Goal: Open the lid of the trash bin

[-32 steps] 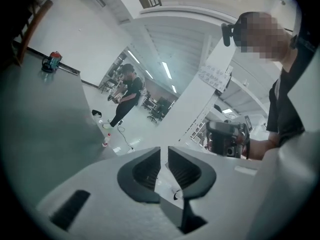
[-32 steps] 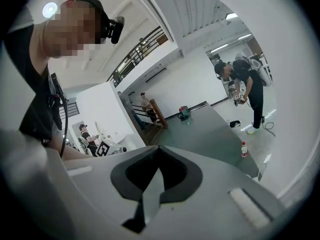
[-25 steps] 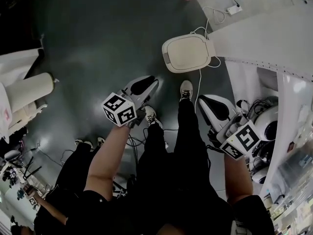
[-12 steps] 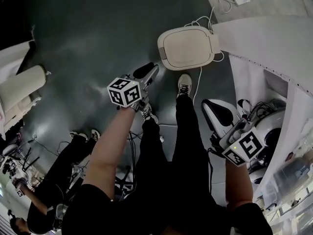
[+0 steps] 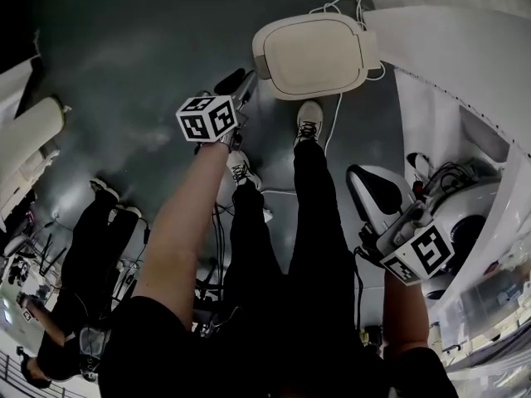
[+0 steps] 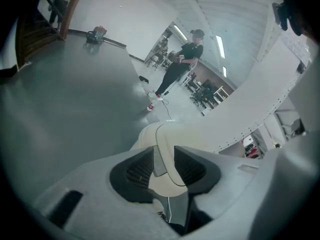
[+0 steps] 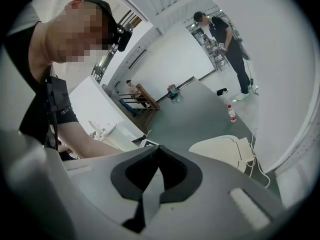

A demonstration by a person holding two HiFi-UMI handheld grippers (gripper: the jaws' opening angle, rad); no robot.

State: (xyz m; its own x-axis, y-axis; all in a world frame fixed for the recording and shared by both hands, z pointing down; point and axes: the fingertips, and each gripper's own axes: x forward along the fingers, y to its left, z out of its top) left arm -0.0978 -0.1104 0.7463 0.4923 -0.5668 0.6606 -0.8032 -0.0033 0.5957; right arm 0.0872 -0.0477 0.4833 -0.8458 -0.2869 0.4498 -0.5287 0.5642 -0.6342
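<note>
The trash bin [image 5: 311, 56] stands on the dark floor with its cream, rounded lid shut flat. My left gripper [image 5: 239, 85] hangs just to the left of the bin, pointing down at it. In the left gripper view its jaws are opening around a gap, and through the left gripper [image 6: 163, 156] I see the lid's near edge [image 6: 167, 136] beyond, untouched. My right gripper [image 5: 365, 191] is held lower right, well away from the bin. In the right gripper view, the right gripper [image 7: 158, 151] has its jaws meeting at the tips with nothing between them, and the bin [image 7: 225, 149] lies to its right.
A white cable [image 5: 336, 131] runs from the bin past my shoes [image 5: 309, 121]. A white table [image 5: 465, 48] and equipment [image 5: 469, 214] fill the right side. A bystander's legs [image 5: 99, 222] are at left. A bottle [image 7: 231, 113] stands on the floor and a person [image 6: 180, 64] stands beyond.
The left gripper has sunk toward the bin's left side. The right gripper has dropped a little. The bin now sits larger and higher in the head view.
</note>
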